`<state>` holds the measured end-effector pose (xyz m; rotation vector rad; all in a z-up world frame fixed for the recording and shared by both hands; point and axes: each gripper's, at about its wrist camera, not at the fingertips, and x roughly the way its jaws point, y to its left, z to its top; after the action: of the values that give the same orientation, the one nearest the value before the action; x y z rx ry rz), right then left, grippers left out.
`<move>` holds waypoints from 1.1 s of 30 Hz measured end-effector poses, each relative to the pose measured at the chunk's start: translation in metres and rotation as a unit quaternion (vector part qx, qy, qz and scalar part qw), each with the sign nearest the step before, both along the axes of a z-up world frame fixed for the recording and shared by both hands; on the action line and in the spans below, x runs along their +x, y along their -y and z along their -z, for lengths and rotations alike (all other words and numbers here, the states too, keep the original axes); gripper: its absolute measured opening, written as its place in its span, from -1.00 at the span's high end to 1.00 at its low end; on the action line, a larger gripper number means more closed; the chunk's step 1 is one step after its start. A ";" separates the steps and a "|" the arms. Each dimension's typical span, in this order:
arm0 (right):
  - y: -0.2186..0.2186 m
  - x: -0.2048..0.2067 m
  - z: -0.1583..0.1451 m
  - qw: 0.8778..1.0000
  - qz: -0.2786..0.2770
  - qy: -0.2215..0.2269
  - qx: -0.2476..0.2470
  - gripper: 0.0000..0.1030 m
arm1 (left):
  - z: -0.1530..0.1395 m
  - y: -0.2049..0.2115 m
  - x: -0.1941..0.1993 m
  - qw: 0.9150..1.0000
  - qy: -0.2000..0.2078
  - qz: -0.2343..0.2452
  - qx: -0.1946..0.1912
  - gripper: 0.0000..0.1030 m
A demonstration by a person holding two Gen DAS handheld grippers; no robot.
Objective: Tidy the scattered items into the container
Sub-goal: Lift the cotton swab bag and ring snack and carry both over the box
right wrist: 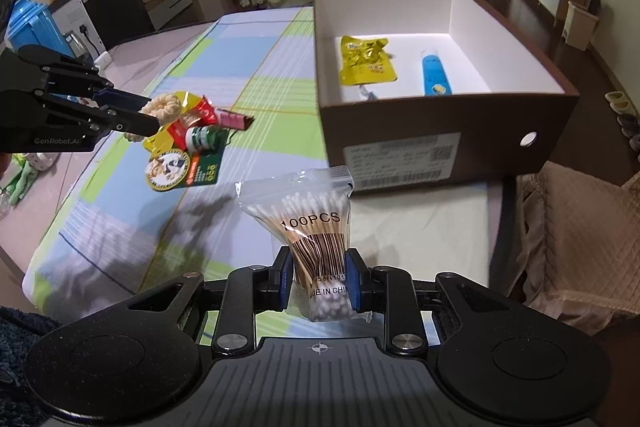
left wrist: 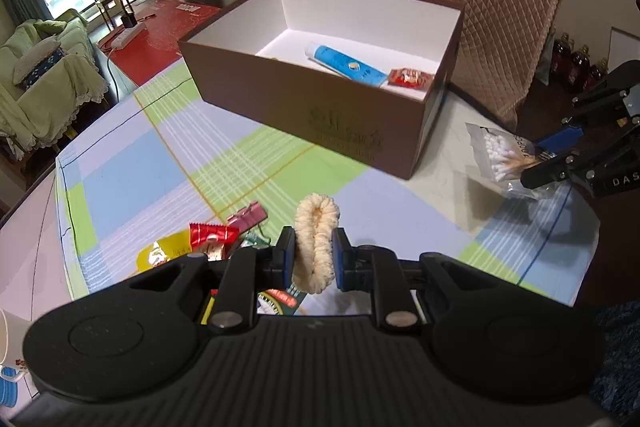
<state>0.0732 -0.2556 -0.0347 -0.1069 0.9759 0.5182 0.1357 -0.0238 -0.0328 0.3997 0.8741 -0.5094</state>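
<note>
The checked blue, green and white tablecloth (right wrist: 256, 39) covers the table. The brown open cardboard box with white lining (left wrist: 304, 95) stands on its far side, ahead of both grippers.

The right gripper (right wrist: 319, 275) is clenched on the clear zip bag of cotton swabs (right wrist: 304, 223), held upright above the cloth with its long axis pointing toward the box. The left gripper (left wrist: 314, 257) is clenched on the cream knitted hair scrunchie (left wrist: 316, 243), held on edge above the remaining pile of red and yellow snack packets (left wrist: 200, 243).

Judged from both views, the right gripper is nearer the box, which lies far and slightly right of it.

Box contents: the right wrist view shows a yellow foil pouch (right wrist: 366, 61) and blue tube (right wrist: 435, 73); the left wrist view shows the tube and a red packet (left wrist: 410, 78) hidden from the right.
</note>
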 end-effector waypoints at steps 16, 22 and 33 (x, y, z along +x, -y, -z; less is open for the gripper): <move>0.055 0.050 -0.047 0.999 -0.007 0.040 0.026 0.49 | -0.024 0.031 0.024 0.999 0.031 -0.009 0.005 0.69; 0.071 0.082 -0.069 0.997 -0.010 0.069 0.023 0.49 | -0.039 0.048 0.042 0.998 0.057 0.011 0.017 0.69; 0.067 0.170 -0.087 0.998 0.007 0.069 0.013 0.49 | -0.059 0.086 0.114 0.994 0.089 0.062 0.033 0.69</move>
<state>0.2433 -0.3221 0.0519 -0.1120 0.8351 0.5044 0.2496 -0.1101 0.0259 0.5541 0.6975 -0.5519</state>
